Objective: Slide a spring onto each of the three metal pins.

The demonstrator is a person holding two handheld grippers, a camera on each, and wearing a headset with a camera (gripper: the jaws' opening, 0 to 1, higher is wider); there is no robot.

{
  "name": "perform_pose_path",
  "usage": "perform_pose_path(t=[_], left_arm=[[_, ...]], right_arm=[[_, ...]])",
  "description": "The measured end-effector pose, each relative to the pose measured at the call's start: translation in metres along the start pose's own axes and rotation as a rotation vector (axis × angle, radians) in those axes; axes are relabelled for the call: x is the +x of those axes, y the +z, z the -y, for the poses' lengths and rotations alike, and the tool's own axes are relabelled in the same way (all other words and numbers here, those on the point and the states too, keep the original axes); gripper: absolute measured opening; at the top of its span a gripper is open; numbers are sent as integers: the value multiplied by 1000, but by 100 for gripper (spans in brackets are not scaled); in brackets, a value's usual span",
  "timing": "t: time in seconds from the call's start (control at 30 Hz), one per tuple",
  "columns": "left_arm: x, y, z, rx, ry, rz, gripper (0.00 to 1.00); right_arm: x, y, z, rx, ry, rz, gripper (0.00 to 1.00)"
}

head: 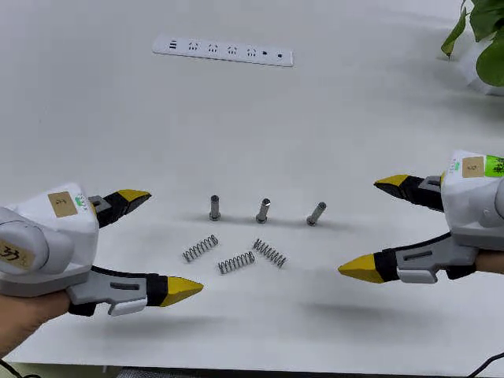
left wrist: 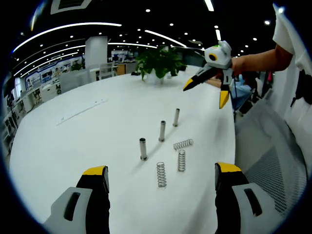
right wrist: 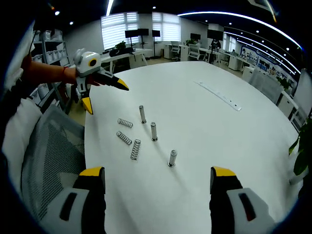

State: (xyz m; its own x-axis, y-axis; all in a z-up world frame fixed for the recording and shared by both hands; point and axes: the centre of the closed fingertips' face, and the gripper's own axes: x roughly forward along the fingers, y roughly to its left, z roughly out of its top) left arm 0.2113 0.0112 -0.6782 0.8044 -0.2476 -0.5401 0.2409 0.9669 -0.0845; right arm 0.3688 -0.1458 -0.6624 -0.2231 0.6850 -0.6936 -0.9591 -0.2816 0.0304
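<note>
Three short metal pins stand upright in a row on the white table: the left pin [head: 214, 207], the middle pin [head: 263, 210] and the right pin [head: 316, 213]. Just in front of them lie three loose springs: left spring [head: 200, 248], middle spring [head: 235, 262], right spring [head: 269, 252]. My left gripper [head: 161, 242] hovers to the left of them, open and empty. At the right, my right gripper [head: 381, 226] is also open with nothing in it. The pins [left wrist: 162, 130] and springs [left wrist: 181, 160] lie ahead of the left jaws; the right gripper view has the pins [right wrist: 153, 131] and springs [right wrist: 135, 148] too.
A white power strip [head: 223, 50] lies at the back of the table [head: 331, 118]. A potted green plant [head: 480, 39] stands at the back right corner. The table's front edge runs just below the grippers. A mesh chair [right wrist: 44, 165] stands beside the table.
</note>
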Motion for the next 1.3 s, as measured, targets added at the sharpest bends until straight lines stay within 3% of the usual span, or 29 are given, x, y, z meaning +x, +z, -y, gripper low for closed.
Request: perform_pose_path(t=[0.17, 0.3, 0.43, 0.5, 0.67, 0.9, 0.97, 1.13, 1.3], left_arm=[[0, -1, -1, 18, 2, -37, 88], [3, -2, 1, 51, 5, -81, 82], [5, -14, 4, 99, -3, -192, 66], [10, -16, 6, 126, -5, -219, 61], [20, -23, 10, 117, -25, -278, 46], [37, -36, 12, 144, -26, -394, 31], [44, -36, 13, 149, -27, -402, 29], [52, -45, 11, 157, -13, -468, 24], [55, -50, 8, 153, -6, -496, 19]], right_arm=[[-3, -8, -7, -10, 38, 61, 99], [-8, -12, -13, 4, 58, 83, 99], [-10, -17, -12, 13, 55, 96, 99], [-11, -19, -13, 19, 56, 106, 99], [-13, -24, -15, 18, 61, 126, 99], [-15, -28, -13, 32, 47, 148, 98], [-16, -29, -11, 41, 44, 156, 98], [-17, -31, -11, 50, 38, 164, 97], [-18, -34, -13, 60, 38, 167, 97]])
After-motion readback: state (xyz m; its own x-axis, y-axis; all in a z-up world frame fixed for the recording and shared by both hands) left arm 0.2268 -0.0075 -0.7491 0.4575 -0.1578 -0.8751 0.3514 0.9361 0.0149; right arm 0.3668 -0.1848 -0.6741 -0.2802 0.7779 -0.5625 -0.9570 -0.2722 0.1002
